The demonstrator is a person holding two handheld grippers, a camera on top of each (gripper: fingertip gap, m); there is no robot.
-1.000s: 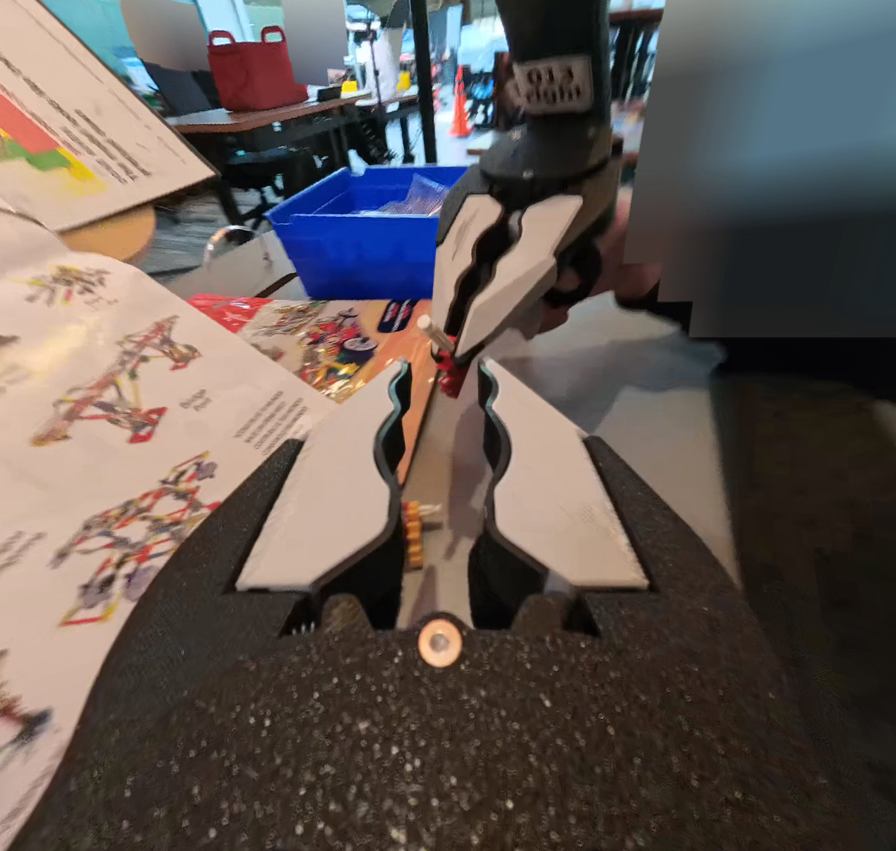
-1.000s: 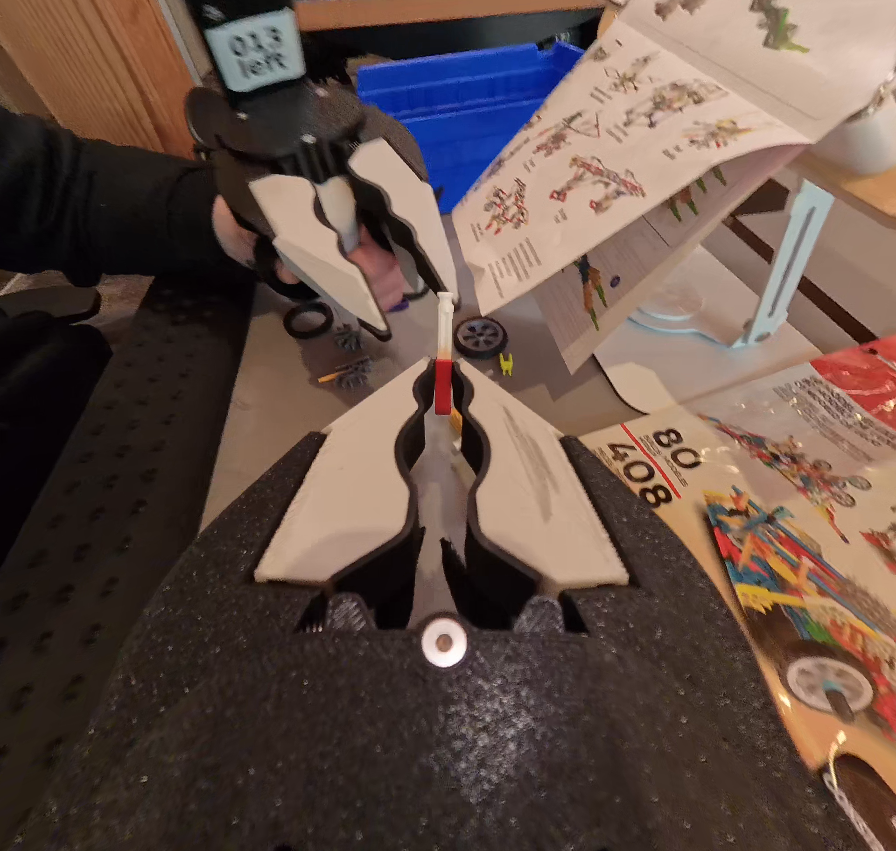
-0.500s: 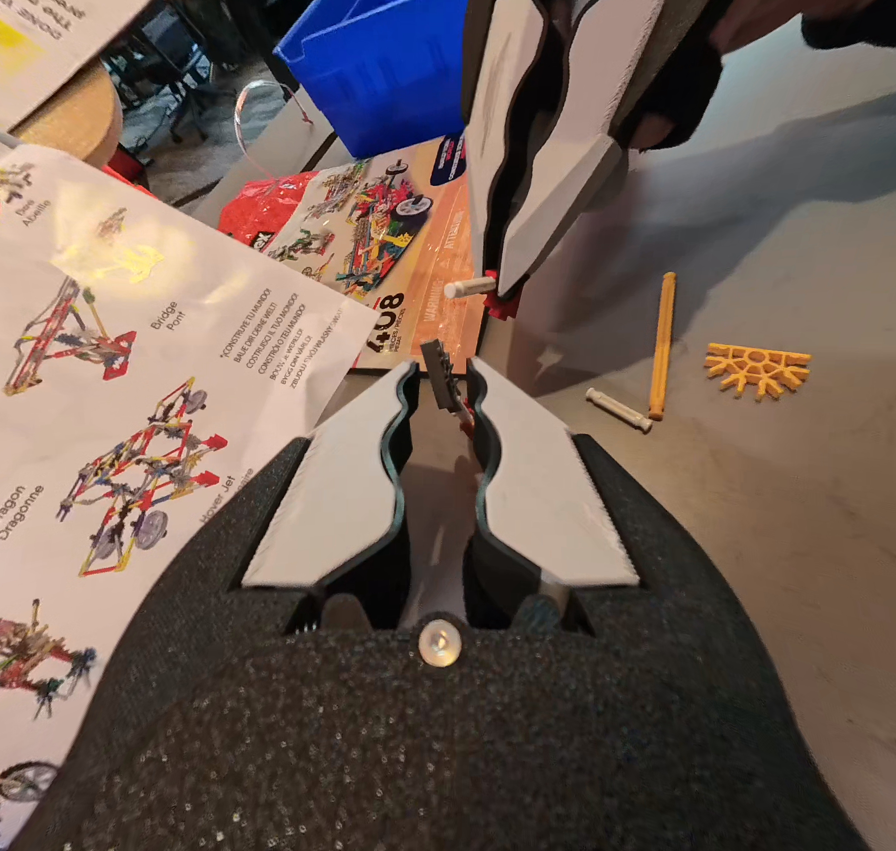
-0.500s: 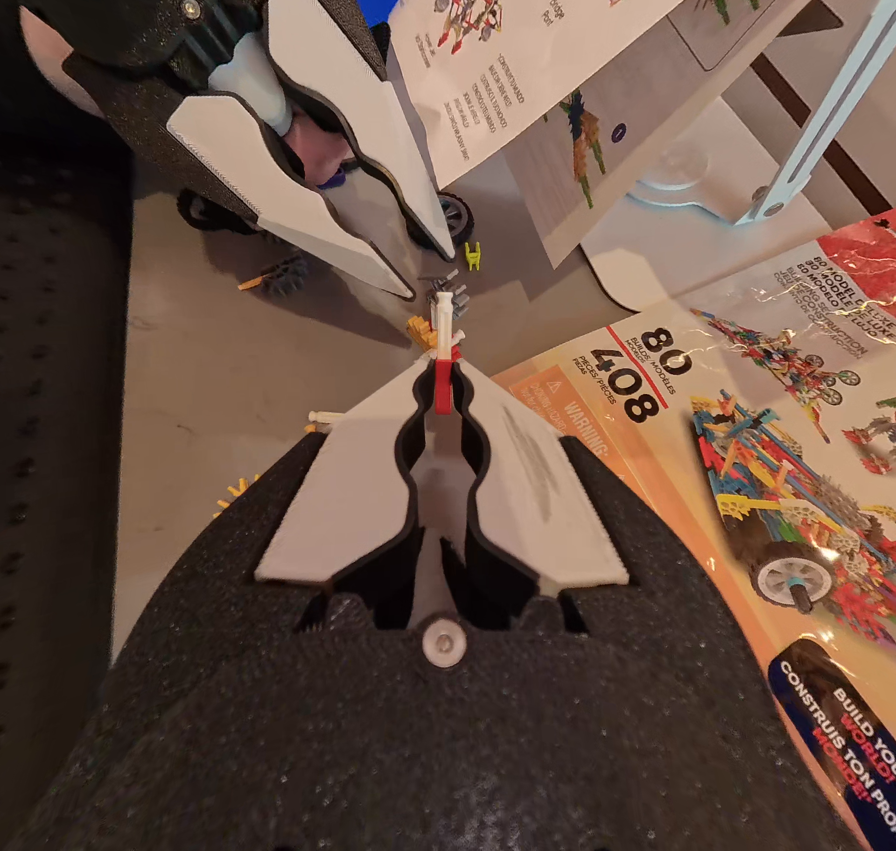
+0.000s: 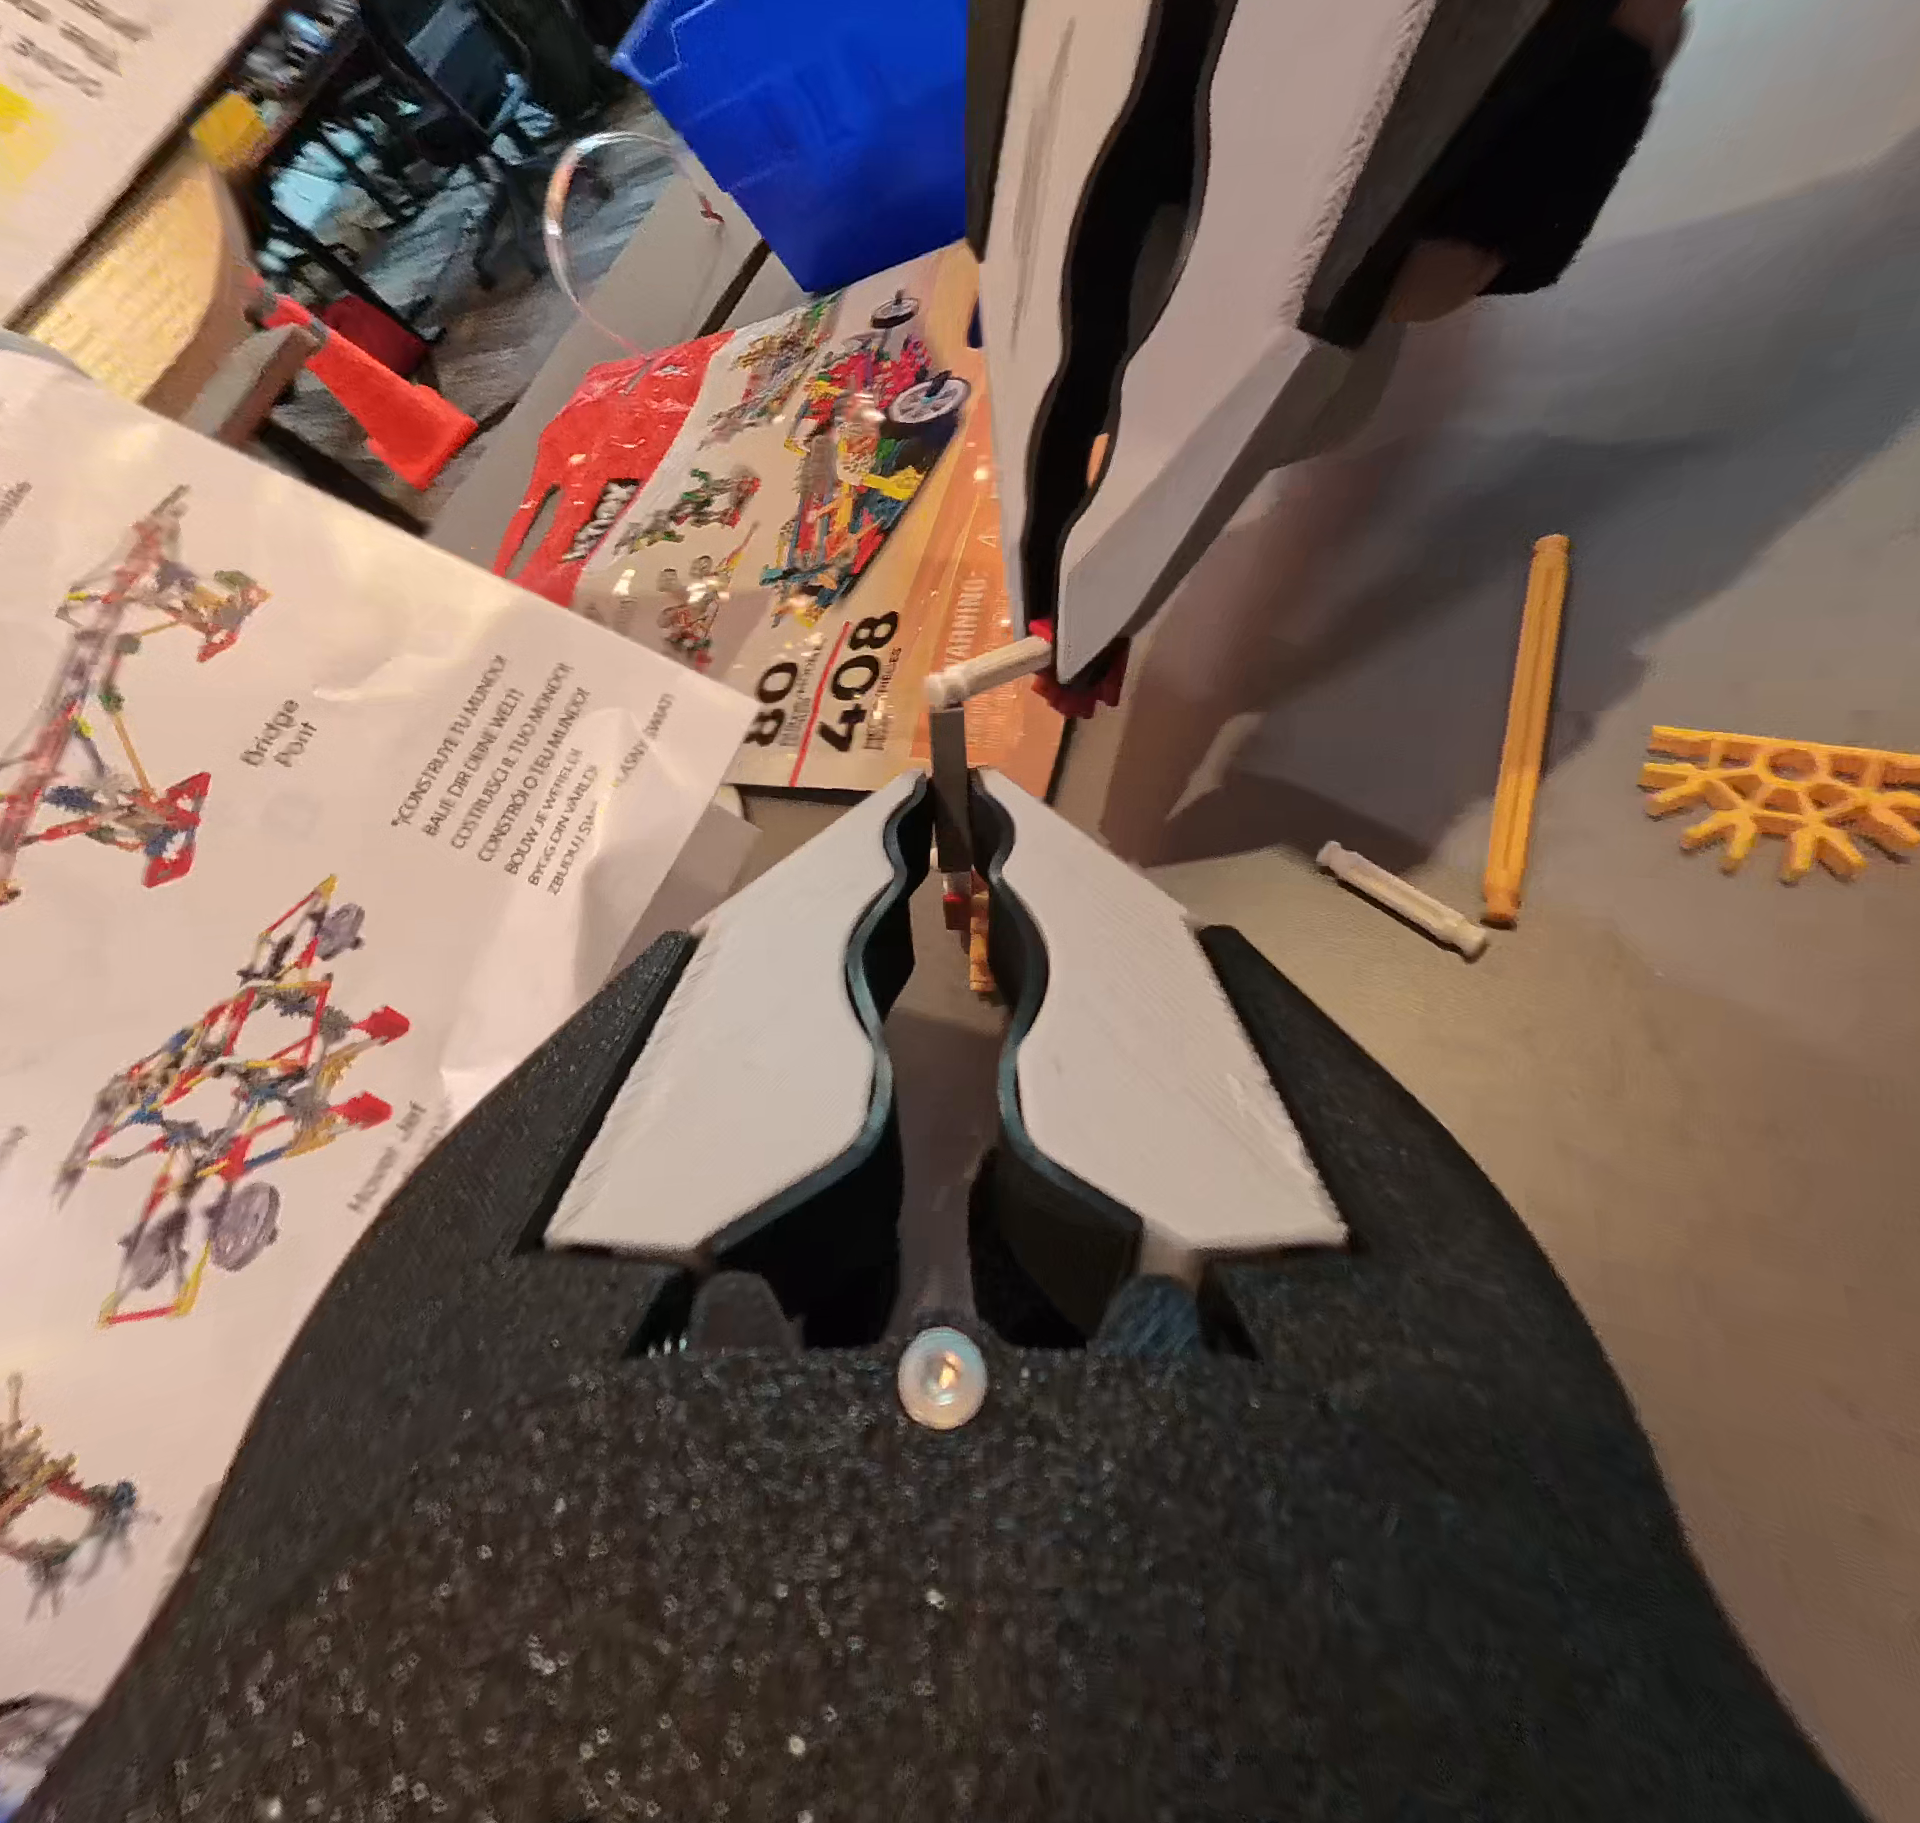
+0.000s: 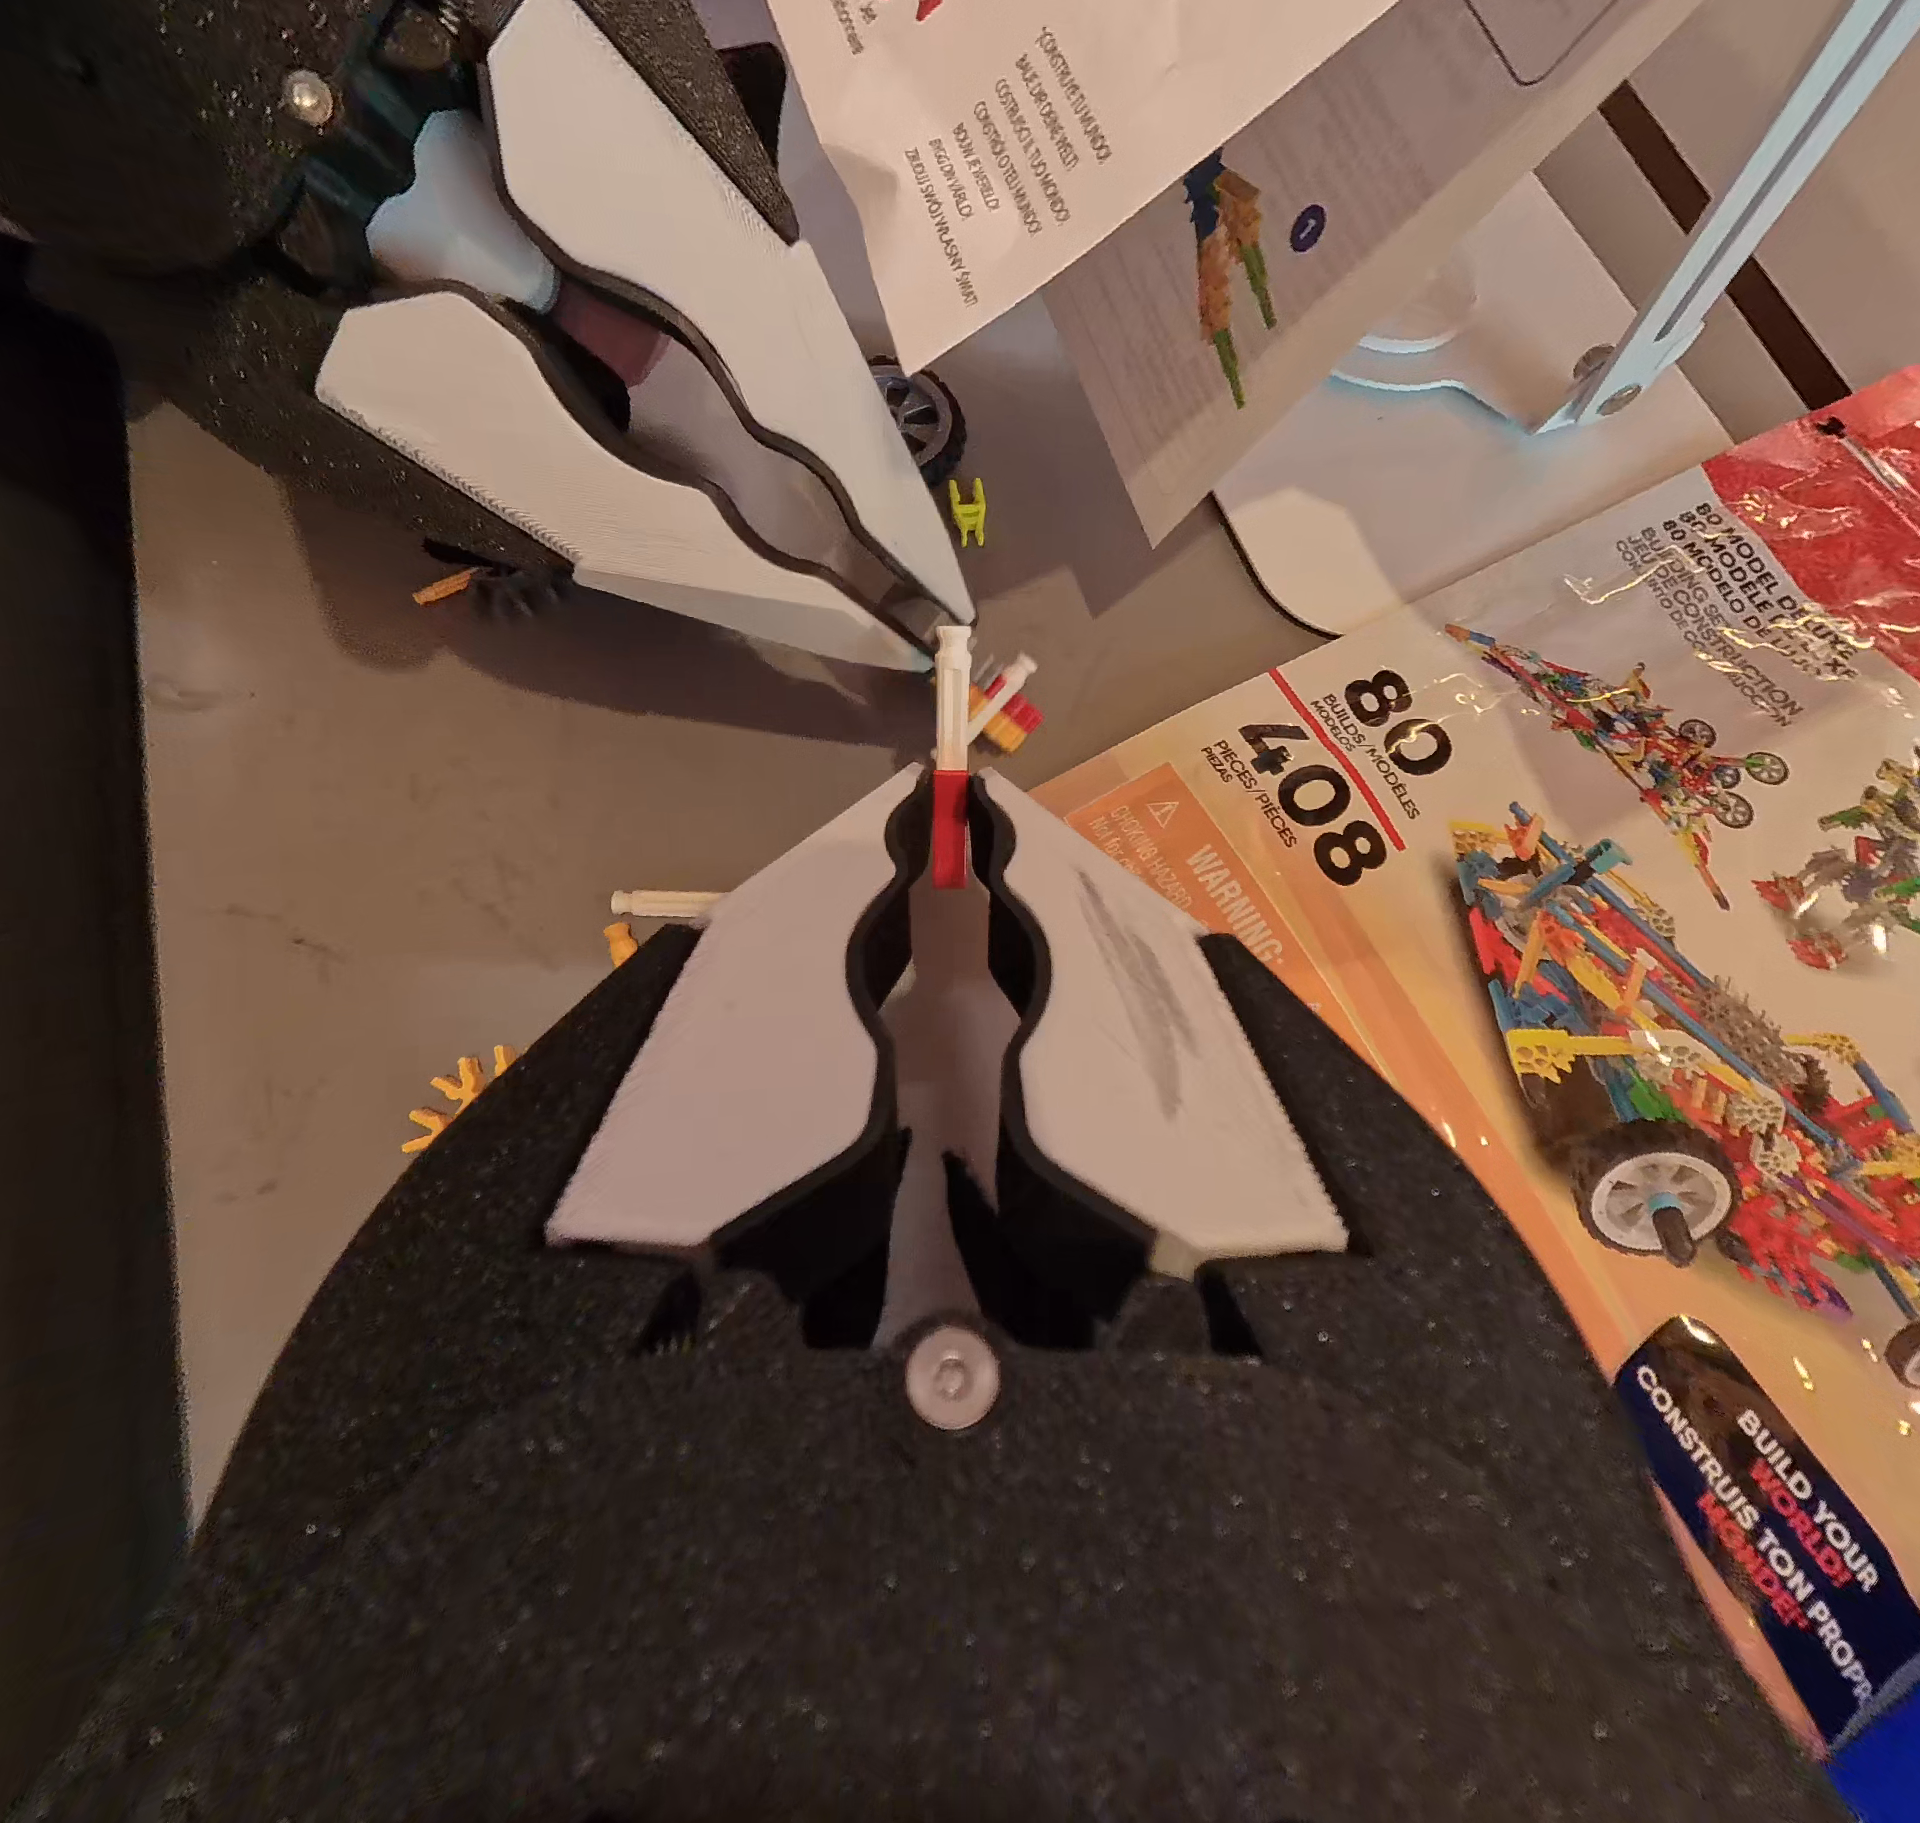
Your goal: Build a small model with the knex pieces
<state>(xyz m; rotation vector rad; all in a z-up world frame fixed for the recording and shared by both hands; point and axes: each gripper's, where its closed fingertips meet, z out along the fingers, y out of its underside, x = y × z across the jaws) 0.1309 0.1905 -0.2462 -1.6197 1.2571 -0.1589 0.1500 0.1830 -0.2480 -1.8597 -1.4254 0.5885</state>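
Note:
In the left wrist view my left gripper point(image 5: 948, 786) is shut on a small flat grey piece point(image 5: 951, 755) that stands upright between the fingertips. My right gripper point(image 6: 948, 797) is shut on a red connector point(image 6: 948, 828) with a short white rod point(image 6: 952, 698) sticking forward from it. In the right wrist view the left gripper point(image 6: 930, 635) comes in from the upper left, and its grey piece point(image 6: 914, 620) sits right at the tip of the white rod. In the left wrist view the right gripper point(image 5: 1070, 651) hangs from above, with the white rod point(image 5: 987, 672) just over the grey piece.
On the grey table lie a yellow rod point(image 5: 1522, 724), a yellow snowflake connector point(image 5: 1787, 807), a short white rod point(image 5: 1397, 898), a small wheel point(image 6: 925, 423) and a little red-yellow-white assembly point(image 6: 1003, 708). A printed kit bag point(image 6: 1558, 838), an instruction sheet point(image 5: 260, 838) and a blue bin point(image 5: 821, 90) lie around. My left and right fingertips are right by each other.
Both grippers dropped from mid-air down close to the table. The left fingers narrowed onto the grey piece, which now stands upright. The grey piece and the white rod tip have drawn together.

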